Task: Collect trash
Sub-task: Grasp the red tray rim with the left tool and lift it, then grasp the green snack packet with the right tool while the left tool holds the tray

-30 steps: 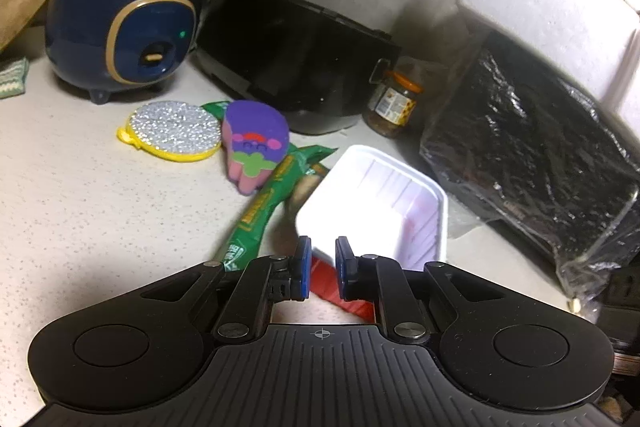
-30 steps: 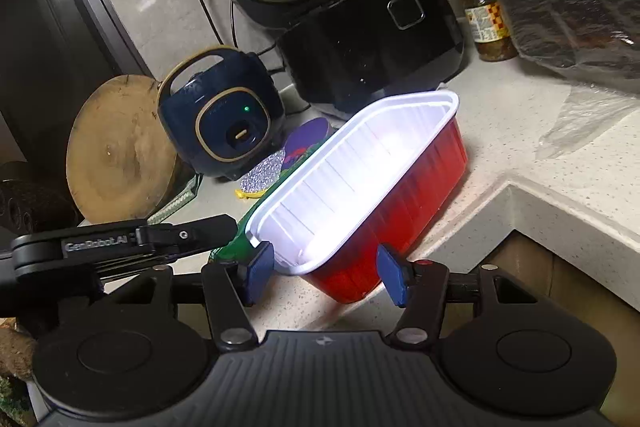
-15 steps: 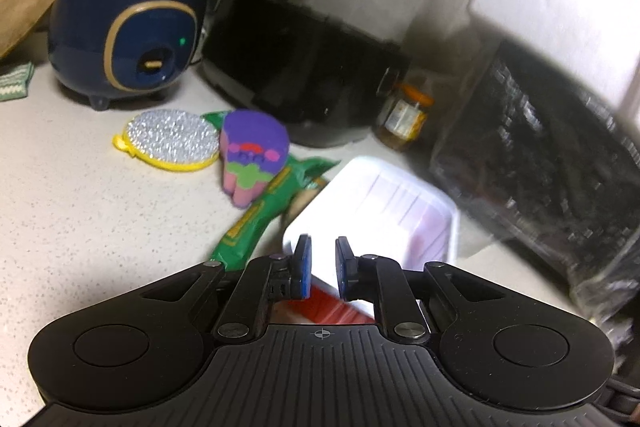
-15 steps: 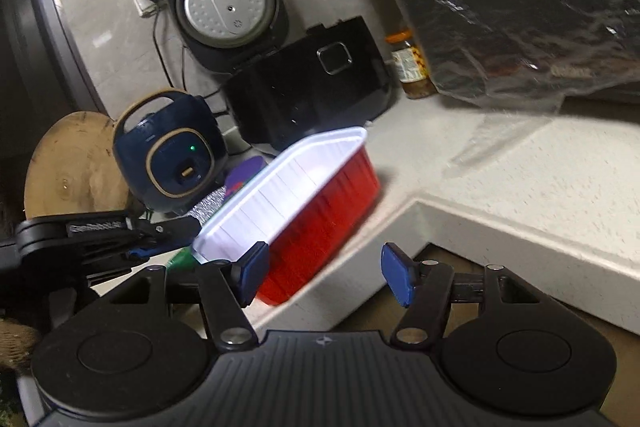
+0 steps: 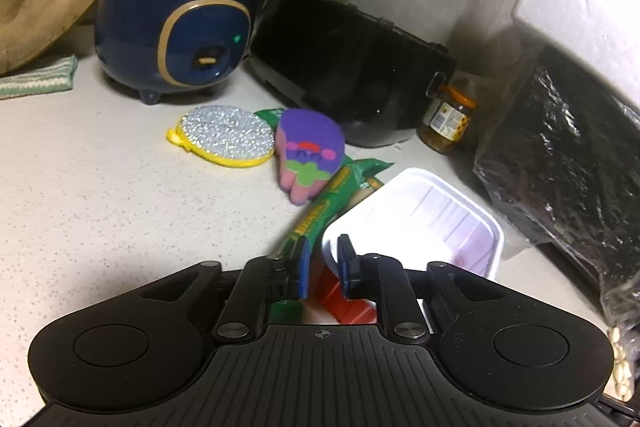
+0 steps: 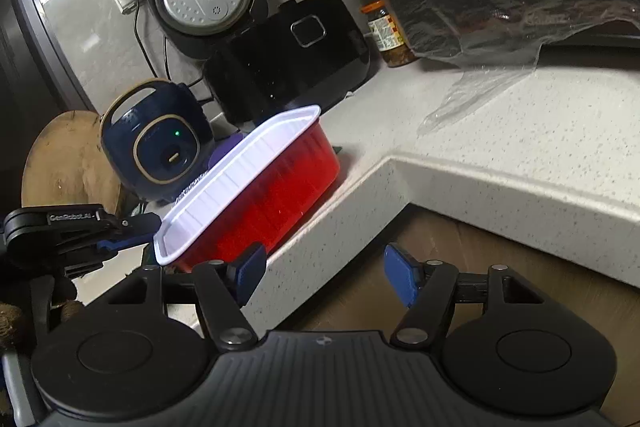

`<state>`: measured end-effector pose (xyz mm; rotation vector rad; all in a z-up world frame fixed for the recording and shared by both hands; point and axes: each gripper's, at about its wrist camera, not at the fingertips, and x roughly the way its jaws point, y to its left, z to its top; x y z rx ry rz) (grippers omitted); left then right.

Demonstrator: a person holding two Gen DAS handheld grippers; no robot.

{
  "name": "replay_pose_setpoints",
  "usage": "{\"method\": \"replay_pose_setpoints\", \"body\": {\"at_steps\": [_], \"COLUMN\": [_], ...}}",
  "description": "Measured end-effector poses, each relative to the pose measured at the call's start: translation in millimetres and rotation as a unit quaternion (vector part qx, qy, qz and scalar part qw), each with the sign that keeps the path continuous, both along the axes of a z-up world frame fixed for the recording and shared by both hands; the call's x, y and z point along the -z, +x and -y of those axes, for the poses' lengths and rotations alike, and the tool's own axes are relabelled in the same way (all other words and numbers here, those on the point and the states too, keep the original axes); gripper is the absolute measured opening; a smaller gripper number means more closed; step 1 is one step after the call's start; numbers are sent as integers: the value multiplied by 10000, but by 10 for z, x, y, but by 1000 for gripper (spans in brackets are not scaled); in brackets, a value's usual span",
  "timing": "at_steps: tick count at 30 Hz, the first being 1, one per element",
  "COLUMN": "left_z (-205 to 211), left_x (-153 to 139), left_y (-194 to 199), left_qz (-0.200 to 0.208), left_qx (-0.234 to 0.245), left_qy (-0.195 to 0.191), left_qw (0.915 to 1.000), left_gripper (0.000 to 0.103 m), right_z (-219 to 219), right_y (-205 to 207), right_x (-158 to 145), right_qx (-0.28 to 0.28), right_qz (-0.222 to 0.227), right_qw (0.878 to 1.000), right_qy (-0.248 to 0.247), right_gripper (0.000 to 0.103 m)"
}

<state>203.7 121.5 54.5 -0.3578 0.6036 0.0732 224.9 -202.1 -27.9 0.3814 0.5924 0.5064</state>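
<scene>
The left gripper [image 5: 322, 267] points downward, its jaws narrowly apart and just opening, with the corner of a tray's rim between the pads. The right gripper [image 6: 326, 277] tilts down too, jaws wide, just opening further, nothing between them.

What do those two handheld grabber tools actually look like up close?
Both are matte black plastic. The left gripper and right gripper each have a ribbed body, two round discs, silver pivot screws, angled link arms and blue finger pads. From the side, the left one bears white lettering.
</scene>
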Motion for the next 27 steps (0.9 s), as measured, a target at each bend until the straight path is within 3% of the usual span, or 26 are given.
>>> {"method": "replay_pose_setpoints", "body": {"at_steps": [8,13,17,19,27], "left_z": [115,184,75,-1,-388], "left_x": [89,191,143,80,1], "left_y": [158,266,170,36,-528], "left_qz": [-179,-187,-196,-57,246], "left_qx": [20,224,339,399,-175], "left_qy": [-24,-70,-253,-51,709], "left_qw": [9998,9995,9989,9992,9970], "left_gripper": [22,29,21,15,14], "right_z": [77,56,70,88,-139], "right_y": [-29,-19,-86,-88,29], "right_x": [87,132,130,126,82], "right_qx": [75,83,141,226,174], "right_qz": [-44,-120,-2,18,6], "right_qw": [9999,9997,9993,9988,9978], "right_qy": [-90,-177,-356,-435,-632], "right_gripper": [69,69,69,69,69]}}
